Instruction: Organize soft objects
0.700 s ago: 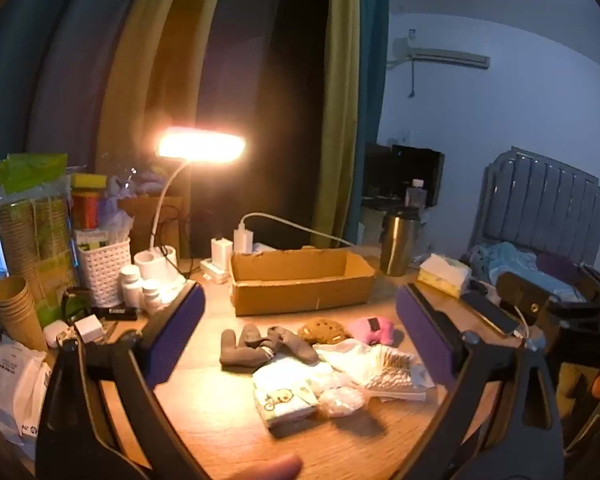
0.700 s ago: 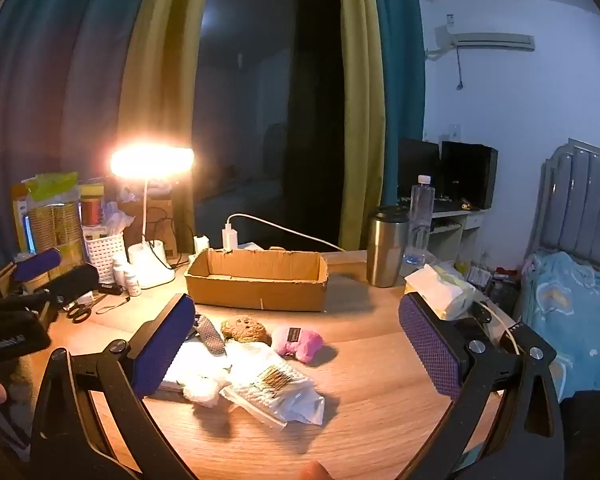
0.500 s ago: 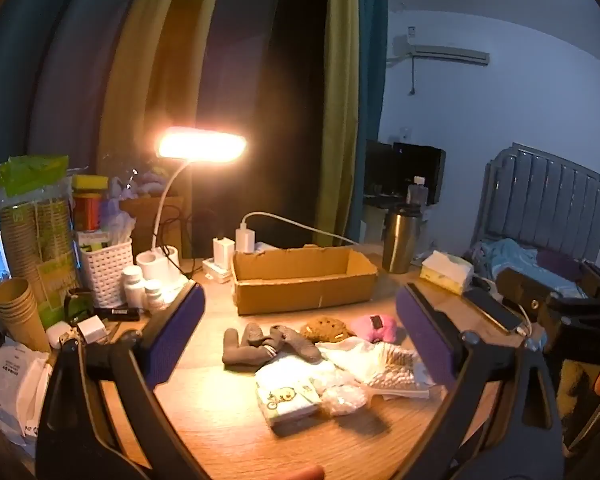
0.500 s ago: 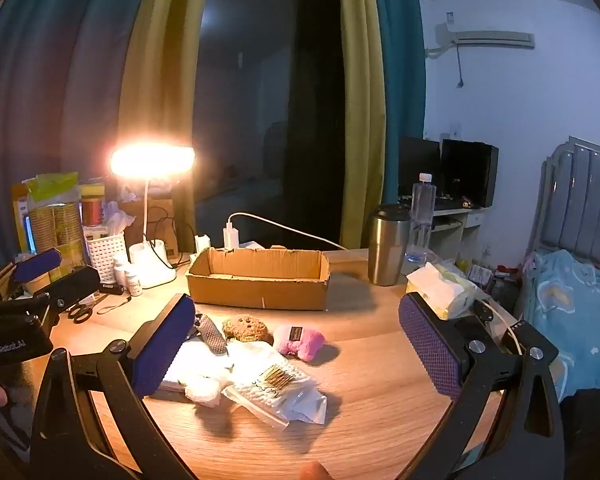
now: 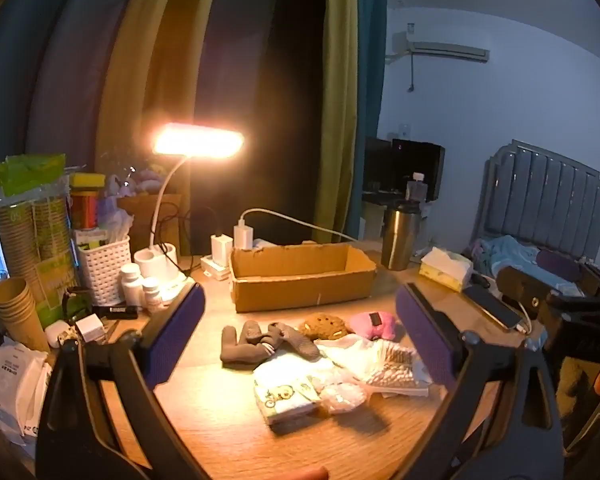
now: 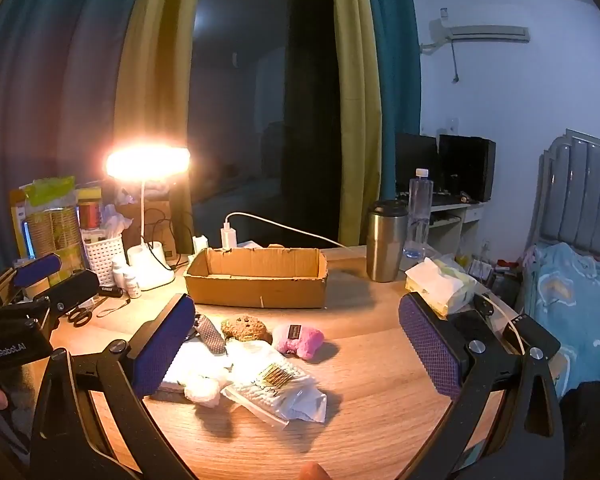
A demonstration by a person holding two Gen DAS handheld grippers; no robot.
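A pile of soft things lies mid-table: a grey sock (image 5: 260,342), a brown plush (image 5: 323,326) (image 6: 246,328), a pink plush (image 5: 374,325) (image 6: 298,339), a tissue pack (image 5: 286,394), and a bag of cotton swabs (image 5: 392,372) (image 6: 276,388). An open cardboard box (image 5: 300,276) (image 6: 256,276) stands behind them. My left gripper (image 5: 300,336) is open and empty, held above the pile. My right gripper (image 6: 296,350) is open and empty too, over the pile. The left gripper's body (image 6: 24,312) shows at the left of the right wrist view.
A lit desk lamp (image 5: 198,145), a white basket (image 5: 102,268), pill bottles (image 5: 132,282) and paper cups (image 5: 16,312) crowd the left. A steel tumbler (image 6: 385,240), water bottle (image 6: 419,212) and tissue box (image 6: 440,284) stand right. A phone (image 5: 492,307) lies by the right table edge.
Both views have shifted slightly; the pile and box sit a touch higher and closer in the frames. Both grippers stay open and empty.
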